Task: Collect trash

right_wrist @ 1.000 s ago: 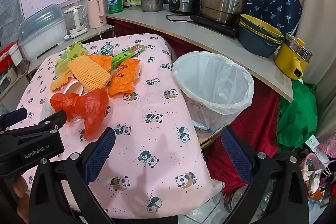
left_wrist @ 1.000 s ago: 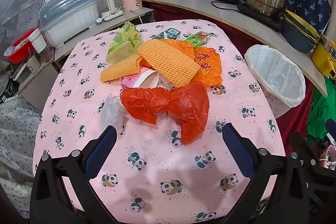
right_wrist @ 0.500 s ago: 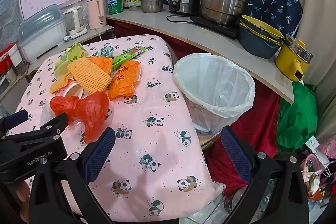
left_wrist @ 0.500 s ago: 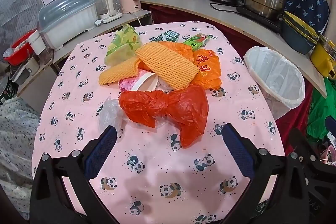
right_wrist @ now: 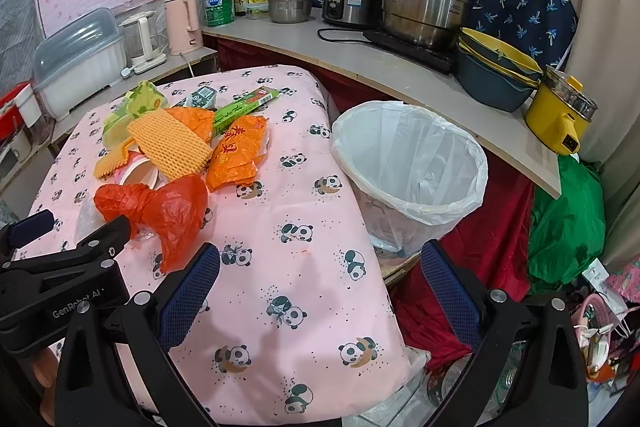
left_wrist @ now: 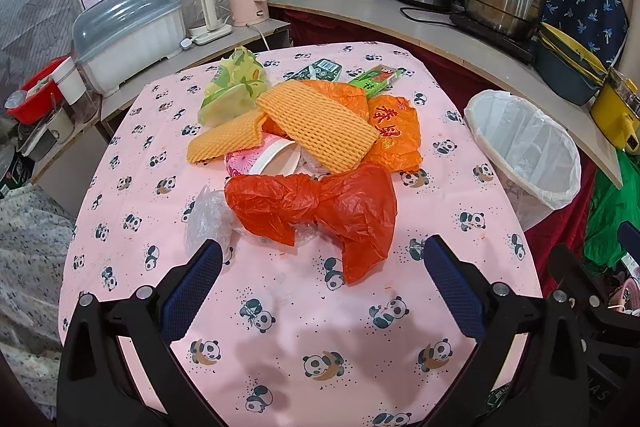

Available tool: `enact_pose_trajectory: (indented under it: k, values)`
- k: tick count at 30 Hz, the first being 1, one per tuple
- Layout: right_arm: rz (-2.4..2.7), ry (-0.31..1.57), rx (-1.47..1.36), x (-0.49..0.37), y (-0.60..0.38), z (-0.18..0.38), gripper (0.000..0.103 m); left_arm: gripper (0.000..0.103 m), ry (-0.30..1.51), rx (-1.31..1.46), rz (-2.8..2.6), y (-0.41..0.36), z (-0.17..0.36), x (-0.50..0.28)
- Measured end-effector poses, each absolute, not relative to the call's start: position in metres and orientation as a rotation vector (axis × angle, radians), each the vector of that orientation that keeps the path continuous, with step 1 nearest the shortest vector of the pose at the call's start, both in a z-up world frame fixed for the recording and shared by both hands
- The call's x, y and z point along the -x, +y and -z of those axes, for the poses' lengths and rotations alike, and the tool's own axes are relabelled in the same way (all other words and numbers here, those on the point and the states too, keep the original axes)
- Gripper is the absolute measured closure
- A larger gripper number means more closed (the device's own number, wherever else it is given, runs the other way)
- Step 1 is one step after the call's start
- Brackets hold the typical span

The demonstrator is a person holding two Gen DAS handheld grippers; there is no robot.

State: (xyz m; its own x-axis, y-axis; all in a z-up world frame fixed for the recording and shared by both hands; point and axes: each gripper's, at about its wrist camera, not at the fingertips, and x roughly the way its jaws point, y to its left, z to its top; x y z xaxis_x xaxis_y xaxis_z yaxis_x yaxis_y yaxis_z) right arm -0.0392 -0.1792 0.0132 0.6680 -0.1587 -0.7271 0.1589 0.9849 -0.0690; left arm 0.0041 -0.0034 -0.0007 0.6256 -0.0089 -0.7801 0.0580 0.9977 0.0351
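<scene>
From my left wrist view, the left tongs (left_wrist: 320, 271) stand wide and empty over the desk (left_wrist: 280, 339), with the red bag (left_wrist: 320, 207) just ahead between the fingers and the rest of the trash pile (left_wrist: 316, 123) beyond it. I judge this the approach; next I go forward and close on the bag. From the right wrist view, the right tongs (right_wrist: 320, 275) are also wide and empty, with the bin (right_wrist: 408, 167) just ahead, right of the pile.

Table draped in a pink panda-print cloth (left_wrist: 304, 311) | heaped at its centre: a crumpled red plastic bag (left_wrist: 320, 207), orange foam fruit netting (left_wrist: 316, 125), an orange printed bag (left_wrist: 394, 135), a yellow-green wrapper (left_wrist: 234, 87) | a crumpled clear plastic bag (left_wrist: 208, 221) lies beside the heap
</scene>
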Motion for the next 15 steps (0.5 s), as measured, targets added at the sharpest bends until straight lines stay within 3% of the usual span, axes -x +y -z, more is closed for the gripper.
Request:
enact_pose_trajectory:
  k: [15]
  values:
    - [0.188,0.820,0.000,0.0344,-0.1782,-0.0099,0.007,0.007,0.890,-0.055,0.042,-0.0032,0.0010,-0.0052]
